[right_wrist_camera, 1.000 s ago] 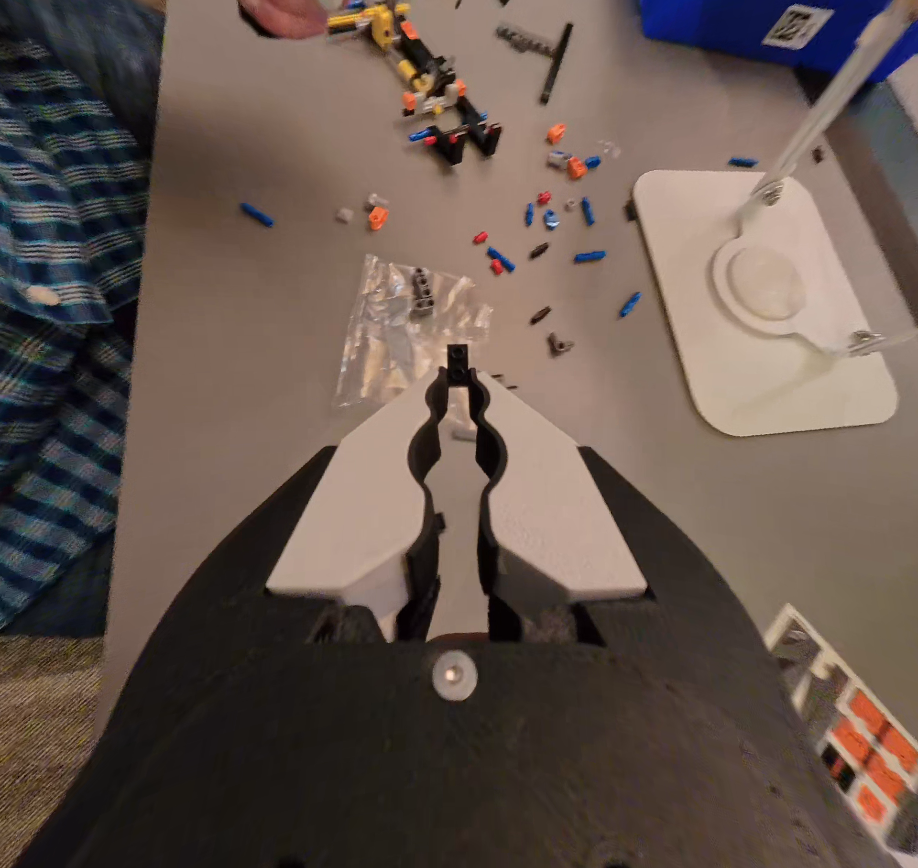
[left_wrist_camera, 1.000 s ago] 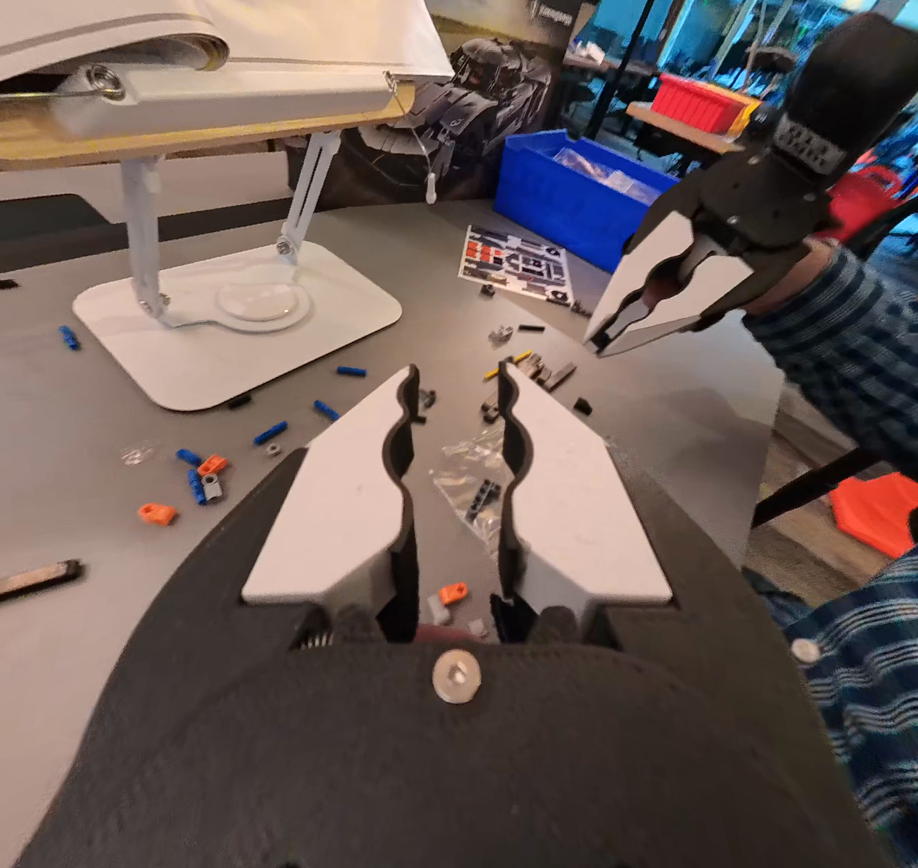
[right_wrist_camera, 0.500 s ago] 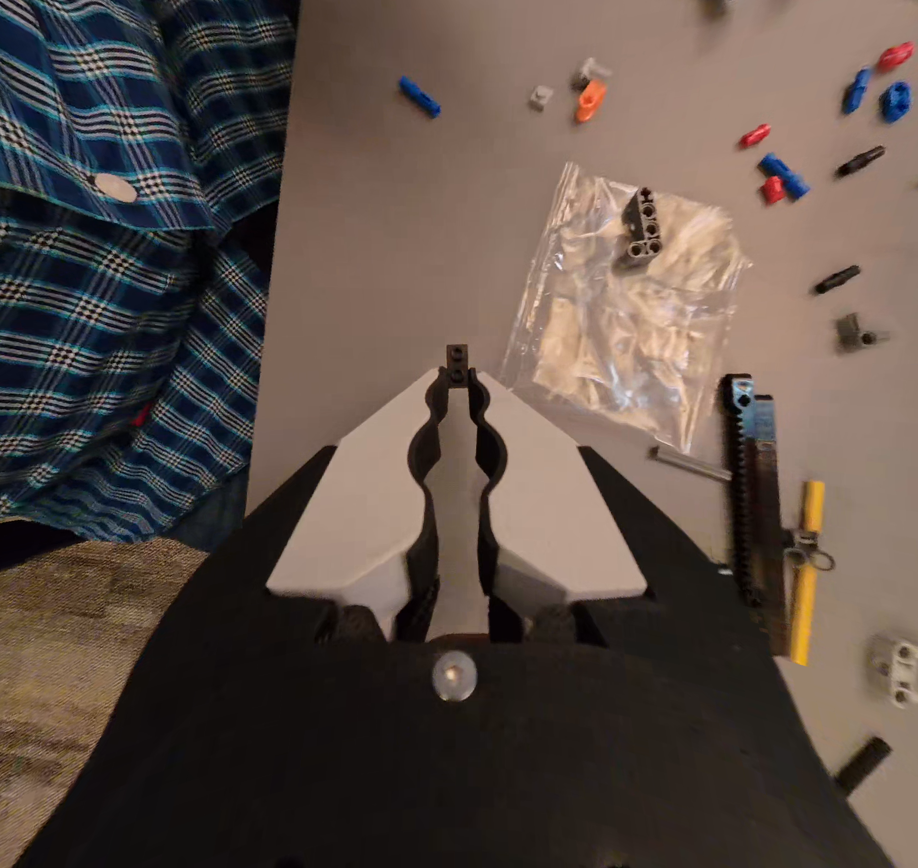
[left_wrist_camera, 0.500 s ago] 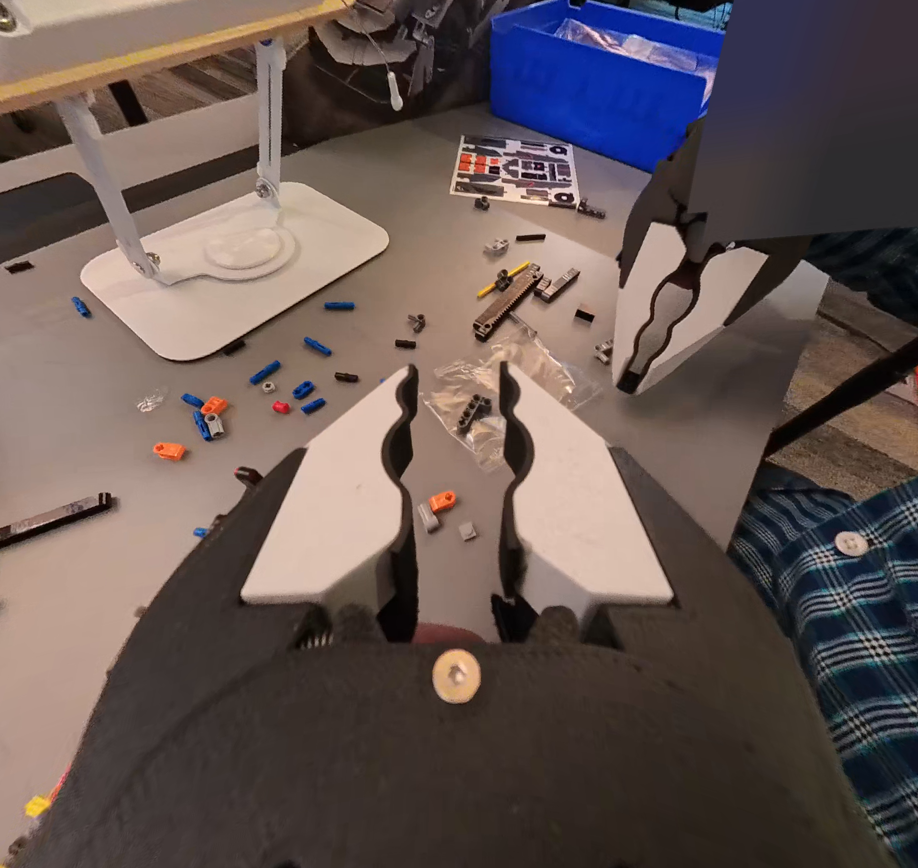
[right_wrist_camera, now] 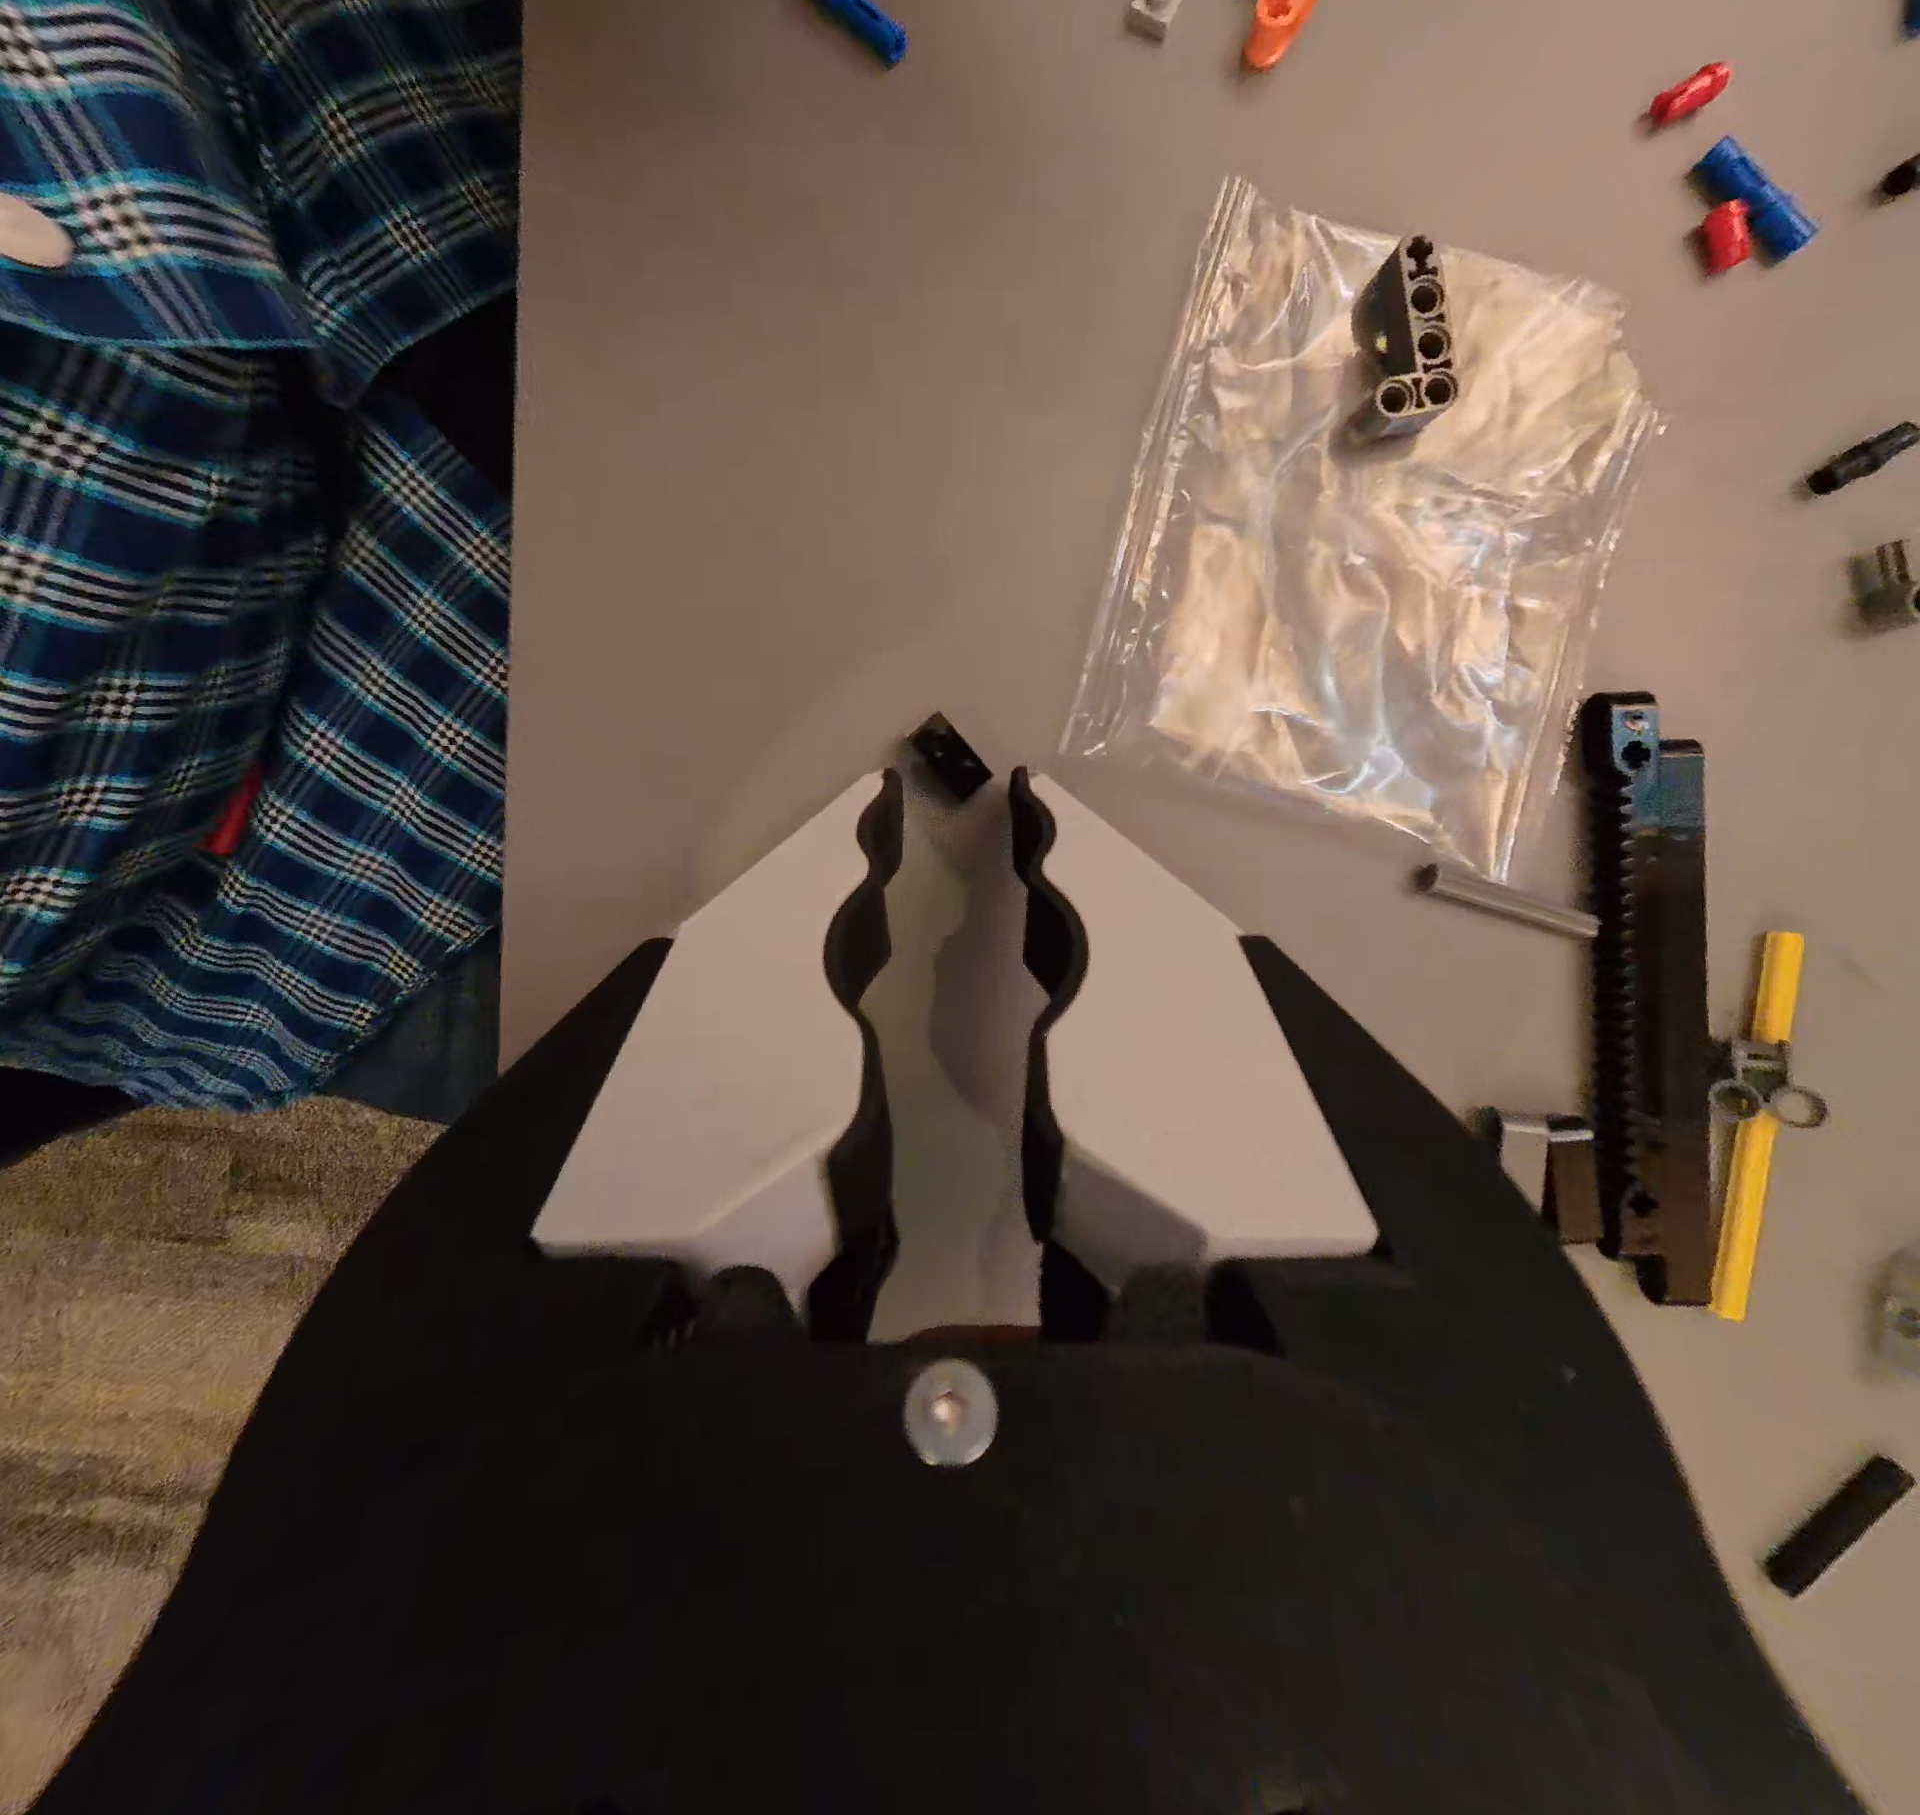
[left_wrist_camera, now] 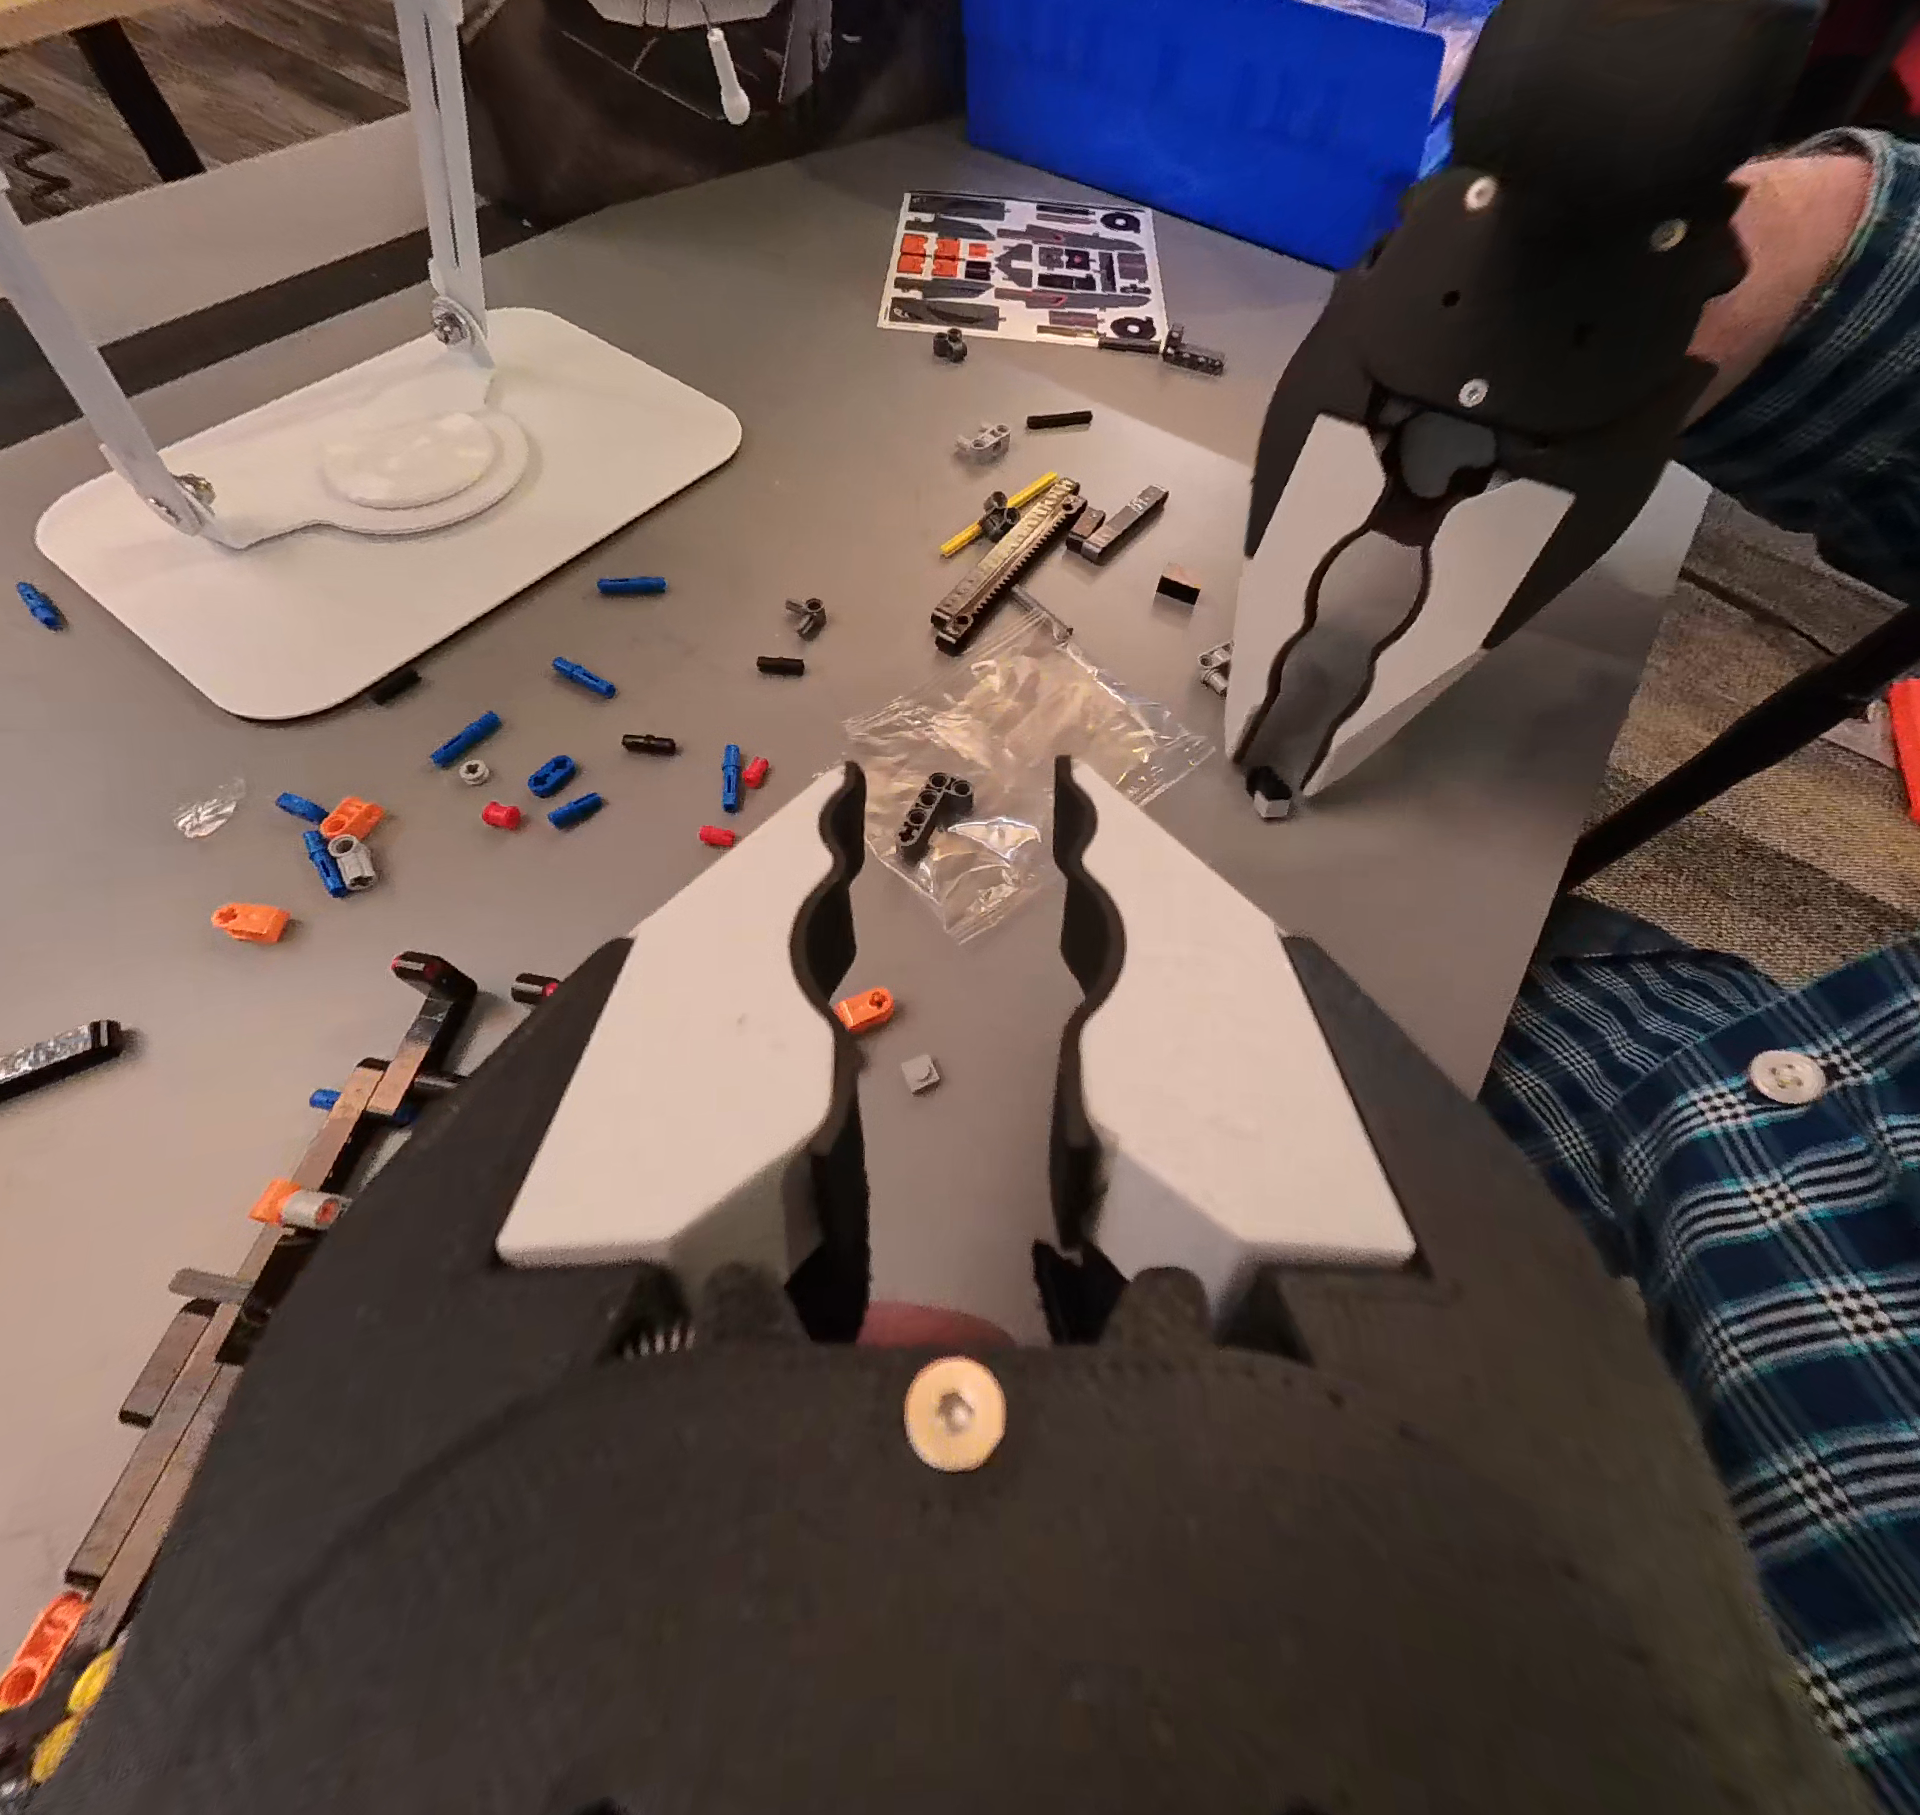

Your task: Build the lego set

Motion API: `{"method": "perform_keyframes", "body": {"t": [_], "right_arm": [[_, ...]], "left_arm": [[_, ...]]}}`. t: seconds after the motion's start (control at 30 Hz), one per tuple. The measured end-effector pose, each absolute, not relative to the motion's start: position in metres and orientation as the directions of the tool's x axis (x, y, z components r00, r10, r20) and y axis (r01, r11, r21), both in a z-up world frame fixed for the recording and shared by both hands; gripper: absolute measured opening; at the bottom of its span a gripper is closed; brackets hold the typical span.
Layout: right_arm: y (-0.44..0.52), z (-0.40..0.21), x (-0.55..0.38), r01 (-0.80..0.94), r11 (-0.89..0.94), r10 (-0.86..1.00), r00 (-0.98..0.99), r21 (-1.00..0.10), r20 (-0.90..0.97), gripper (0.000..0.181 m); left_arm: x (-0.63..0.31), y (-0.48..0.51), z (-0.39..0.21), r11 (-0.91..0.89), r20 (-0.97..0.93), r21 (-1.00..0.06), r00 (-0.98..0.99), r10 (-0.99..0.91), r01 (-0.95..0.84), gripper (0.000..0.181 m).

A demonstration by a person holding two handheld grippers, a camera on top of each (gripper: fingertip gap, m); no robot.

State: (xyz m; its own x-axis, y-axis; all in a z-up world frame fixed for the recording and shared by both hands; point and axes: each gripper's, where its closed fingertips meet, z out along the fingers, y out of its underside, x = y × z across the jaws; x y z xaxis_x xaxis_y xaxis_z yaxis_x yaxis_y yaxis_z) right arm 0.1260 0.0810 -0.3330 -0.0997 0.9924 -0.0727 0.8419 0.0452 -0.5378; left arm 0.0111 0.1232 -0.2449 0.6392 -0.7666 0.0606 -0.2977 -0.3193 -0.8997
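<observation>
The right gripper [right_wrist_camera: 948, 778], jaws slightly parted and gripping nothing, hung over a small black plastic brick [right_wrist_camera: 948, 753] lying on the grey table [right_wrist_camera: 779, 394] near its edge. The left gripper [left_wrist_camera: 956, 799] was wide open and empty. That one brick looked light, rigid and slippery, best pinched across its flat sides; one clear crinkled plastic bag [right_wrist_camera: 1361, 560] lay nearby.

We see a grey worktop [left_wrist_camera: 208, 1090] carrying a white stand [left_wrist_camera: 384, 518] on a flat base, a blue bin [left_wrist_camera: 1195, 92] at its far edge, and a plaid shirt [right_wrist_camera: 239, 477] beside patterned carpet [right_wrist_camera: 156, 1298].
</observation>
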Motion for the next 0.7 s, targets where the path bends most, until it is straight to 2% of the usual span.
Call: {"method": "perform_keyframes", "body": {"t": [0.23, 0.7], "right_arm": [[0.091, -0.319, 0.145, 0.803, -0.021, 0.998, -0.014, -0.596, -0.054, 0.017], [0.116, -0.294, 0.152, 0.715, -0.025, 0.997, 0.070, -0.698, 0.035, 0.014]], "left_arm": [[0.011, 0.118, -0.250, -0.311, 0.025, -0.887, 0.636, -0.771, -0.342, 0.036], [0.087, 0.070, -0.289, -0.210, -0.085, -0.808, 0.461, -0.884, -0.550, 0.039]]}}
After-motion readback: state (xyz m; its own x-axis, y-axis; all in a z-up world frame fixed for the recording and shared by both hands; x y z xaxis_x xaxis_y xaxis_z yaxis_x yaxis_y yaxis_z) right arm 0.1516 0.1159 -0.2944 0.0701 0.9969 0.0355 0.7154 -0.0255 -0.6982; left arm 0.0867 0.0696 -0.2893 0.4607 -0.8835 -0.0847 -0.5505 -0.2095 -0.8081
